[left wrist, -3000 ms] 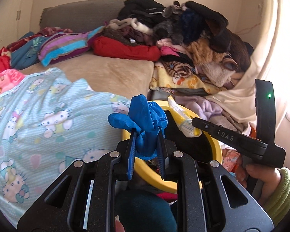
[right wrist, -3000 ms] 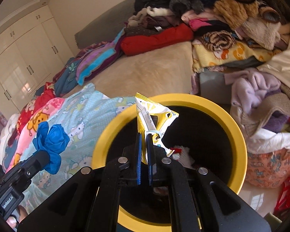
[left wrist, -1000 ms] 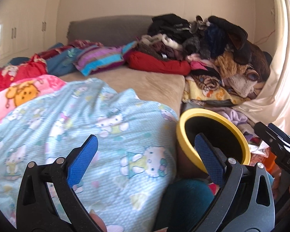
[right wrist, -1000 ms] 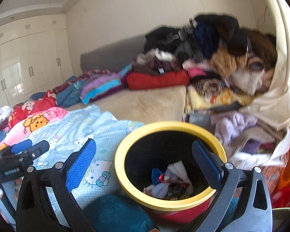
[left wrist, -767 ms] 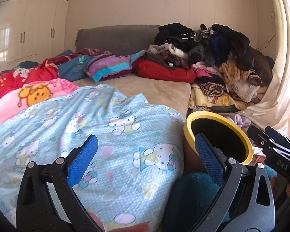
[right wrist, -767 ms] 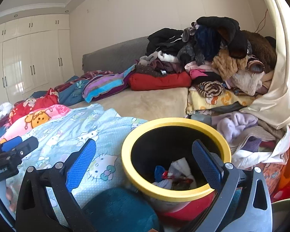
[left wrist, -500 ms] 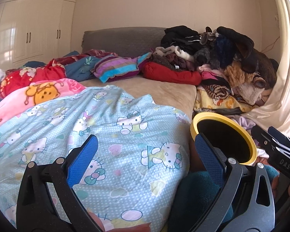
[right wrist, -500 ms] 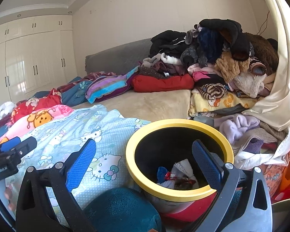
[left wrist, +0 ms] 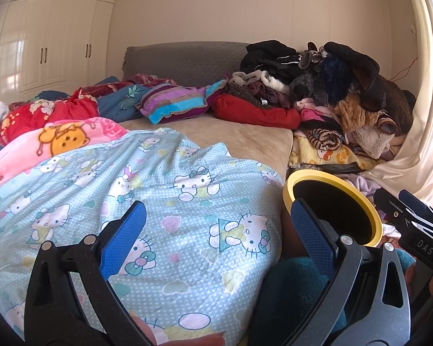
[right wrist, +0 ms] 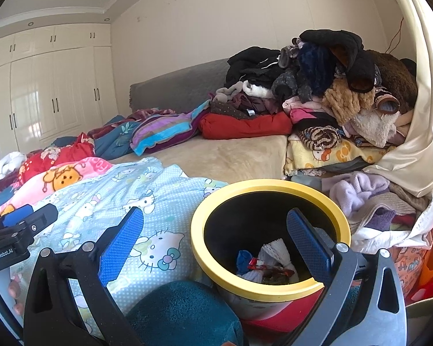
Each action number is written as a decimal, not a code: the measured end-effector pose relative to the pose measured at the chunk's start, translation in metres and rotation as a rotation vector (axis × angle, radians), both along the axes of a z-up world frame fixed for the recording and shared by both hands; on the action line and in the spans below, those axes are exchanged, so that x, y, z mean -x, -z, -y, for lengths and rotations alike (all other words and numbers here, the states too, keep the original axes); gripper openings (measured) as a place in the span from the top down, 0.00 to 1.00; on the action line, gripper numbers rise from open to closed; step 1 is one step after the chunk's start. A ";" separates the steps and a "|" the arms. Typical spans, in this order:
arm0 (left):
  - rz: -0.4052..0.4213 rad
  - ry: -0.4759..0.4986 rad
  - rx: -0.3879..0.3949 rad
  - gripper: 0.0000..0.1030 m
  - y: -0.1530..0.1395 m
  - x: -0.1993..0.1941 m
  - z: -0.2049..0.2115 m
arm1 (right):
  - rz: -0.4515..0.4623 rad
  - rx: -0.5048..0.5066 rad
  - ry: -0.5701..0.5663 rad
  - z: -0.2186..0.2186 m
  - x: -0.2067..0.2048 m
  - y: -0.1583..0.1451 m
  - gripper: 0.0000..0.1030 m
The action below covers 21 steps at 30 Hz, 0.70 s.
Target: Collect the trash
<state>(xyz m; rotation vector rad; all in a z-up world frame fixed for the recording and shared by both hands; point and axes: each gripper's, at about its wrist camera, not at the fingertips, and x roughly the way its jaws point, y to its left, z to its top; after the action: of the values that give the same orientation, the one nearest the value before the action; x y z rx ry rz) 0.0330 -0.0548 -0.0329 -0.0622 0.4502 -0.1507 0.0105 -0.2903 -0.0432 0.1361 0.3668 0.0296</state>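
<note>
My left gripper (left wrist: 218, 235) and right gripper (right wrist: 215, 235) both gape wide, holding nothing. A round bin (right wrist: 200, 248) with a yellow rim and black inside stands beside the bed, next to the blue cartoon-cat blanket (left wrist: 164, 196). At its bottom lies the trash (right wrist: 264, 265): crumpled white, blue and red scraps.
</note>
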 end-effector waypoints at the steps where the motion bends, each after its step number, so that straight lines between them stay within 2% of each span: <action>1: 0.000 0.000 0.002 0.11 0.000 0.000 0.000 | 0.000 0.000 0.001 0.000 0.000 0.000 0.06; 21: -0.004 0.003 0.004 0.11 0.000 0.001 0.002 | 0.003 -0.002 0.002 0.003 0.001 0.000 0.06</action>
<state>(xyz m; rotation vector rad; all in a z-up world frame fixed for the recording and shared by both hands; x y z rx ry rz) 0.0317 -0.0565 -0.0332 -0.0663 0.4539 -0.1543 0.0095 -0.2931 -0.0431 0.1388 0.3635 0.0285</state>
